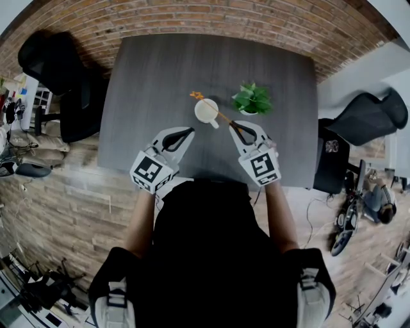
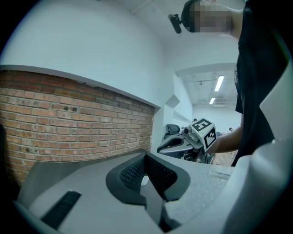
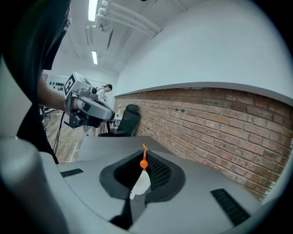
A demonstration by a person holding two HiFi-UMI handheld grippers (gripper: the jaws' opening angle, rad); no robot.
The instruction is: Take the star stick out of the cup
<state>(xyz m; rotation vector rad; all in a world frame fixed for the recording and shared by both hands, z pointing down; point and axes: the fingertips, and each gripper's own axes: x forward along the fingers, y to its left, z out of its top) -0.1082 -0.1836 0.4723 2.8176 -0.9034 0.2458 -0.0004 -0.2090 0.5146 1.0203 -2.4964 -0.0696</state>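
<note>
1. One table.
2. One cup, white, on the table.
3. One star stick, orange at its star end.
4. One potted plant, green, beside the cup.
5. Two grippers: the left gripper and the right gripper.
6. Two marker cubes, one marker cube on the left gripper and one on the right.
7. Two office chairs: one off the table's left side, one off its right.

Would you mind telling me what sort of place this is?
Probably an office or lab: a dark desk beside a brick wall, a black office chair, and ceiling strip lights.
</note>
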